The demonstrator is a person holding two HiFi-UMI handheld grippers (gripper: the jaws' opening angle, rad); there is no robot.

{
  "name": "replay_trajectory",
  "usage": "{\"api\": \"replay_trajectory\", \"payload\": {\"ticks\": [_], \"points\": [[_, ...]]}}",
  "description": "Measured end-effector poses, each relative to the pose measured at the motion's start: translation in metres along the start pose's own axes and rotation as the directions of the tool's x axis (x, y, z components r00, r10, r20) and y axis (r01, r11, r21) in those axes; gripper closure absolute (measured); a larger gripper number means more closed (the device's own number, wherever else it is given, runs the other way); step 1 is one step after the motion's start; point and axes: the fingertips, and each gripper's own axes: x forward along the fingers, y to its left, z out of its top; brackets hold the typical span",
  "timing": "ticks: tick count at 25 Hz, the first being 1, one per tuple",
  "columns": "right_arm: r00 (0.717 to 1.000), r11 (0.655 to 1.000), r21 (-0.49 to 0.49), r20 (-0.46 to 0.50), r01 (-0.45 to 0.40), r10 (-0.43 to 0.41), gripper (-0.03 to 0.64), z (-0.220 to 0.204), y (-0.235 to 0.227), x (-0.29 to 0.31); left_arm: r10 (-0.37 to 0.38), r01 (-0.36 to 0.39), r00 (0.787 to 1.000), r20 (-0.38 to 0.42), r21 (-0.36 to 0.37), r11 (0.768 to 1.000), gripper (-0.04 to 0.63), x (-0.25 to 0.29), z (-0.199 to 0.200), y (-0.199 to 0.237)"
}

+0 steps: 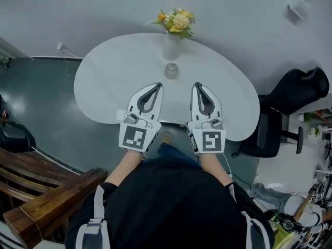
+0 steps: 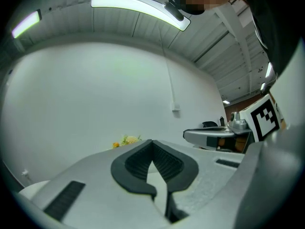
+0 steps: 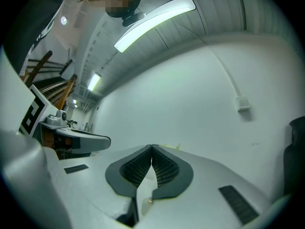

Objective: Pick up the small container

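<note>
The small container (image 1: 171, 70), a clear glass jar, stands on the white rounded table (image 1: 114, 66), just in front of a vase (image 1: 171, 47) of yellow flowers (image 1: 176, 22). My left gripper (image 1: 158, 85) is over the table's near side, left of and nearer than the jar, its jaws shut on nothing. My right gripper (image 1: 197, 85) is level with it on the other side of the jar, also shut and empty. In the left gripper view the closed tips (image 2: 152, 142) point towards the flowers (image 2: 125, 140). The right gripper view shows its closed tips (image 3: 152, 148); the jar is hidden there.
A black office chair (image 1: 290, 108) stands by the table's right end. A wooden bench (image 1: 41, 191) is at the lower left on the dark floor. The table's near edge runs under both grippers, with the person's body right behind them.
</note>
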Motion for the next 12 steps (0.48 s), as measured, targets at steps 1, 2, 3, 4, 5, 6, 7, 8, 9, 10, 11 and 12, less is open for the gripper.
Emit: {"api": "replay_trajectory", "payload": {"ticks": [1,2,3,4,5,6,7,8,9,10,11,12], "points": [[1.000,1.000,0.001,-0.001,-0.007,0.007,0.595,-0.003,-0.003,0.007,0.009,-0.009,1.000,0.001,0.001,1.000,0.589,0.007,-0.001,0.004],[1.000,1.000,0.003,-0.001,-0.015,0.015,0.595,-0.007,-0.006,0.013,0.016,-0.016,1.000,-0.002,-0.001,1.000,0.589,0.014,-0.004,0.007],[1.000,1.000,0.005,-0.002,-0.022,0.022,0.595,-0.011,-0.010,0.019,0.020,-0.021,1.000,-0.007,-0.004,1.000,0.589,0.020,-0.007,0.010],[1.000,1.000,0.007,-0.004,-0.027,0.027,0.595,-0.014,-0.013,0.026,0.025,-0.025,1.000,-0.012,-0.006,1.000,0.589,0.026,-0.010,0.013],[0.999,0.999,0.009,-0.007,-0.032,0.032,0.595,-0.018,-0.017,0.031,0.028,-0.028,0.999,-0.016,-0.007,1.000,0.589,0.032,-0.013,0.015],[0.999,0.999,0.012,-0.011,-0.035,0.035,0.595,-0.022,-0.020,0.036,0.031,-0.031,0.999,-0.022,-0.009,0.999,0.589,0.037,-0.015,0.017],[0.999,0.999,0.015,-0.016,-0.038,0.038,0.595,-0.025,-0.022,0.040,0.033,-0.033,0.999,-0.028,-0.011,0.999,0.589,0.041,-0.018,0.019],[0.999,0.999,0.019,-0.020,-0.040,0.040,0.595,-0.029,-0.023,0.043,0.033,-0.034,0.999,-0.034,-0.011,0.999,0.589,0.044,-0.021,0.020],[0.999,0.999,0.023,-0.025,-0.042,0.042,0.595,-0.032,-0.024,0.045,0.033,-0.034,0.999,-0.039,-0.009,0.999,0.589,0.047,-0.023,0.022],[0.999,0.999,0.027,-0.031,-0.043,0.044,0.595,-0.036,-0.024,0.047,0.033,-0.034,0.999,-0.042,-0.008,0.999,0.589,0.049,-0.025,0.022],[0.998,0.999,0.030,-0.038,-0.045,0.046,0.595,-0.039,-0.024,0.048,0.034,-0.034,0.998,-0.047,-0.008,0.999,0.589,0.051,-0.028,0.023],[0.998,0.998,0.032,-0.048,-0.048,0.050,0.595,-0.042,-0.024,0.049,0.034,-0.034,0.998,-0.054,-0.008,0.999,0.589,0.053,-0.031,0.024]]}}
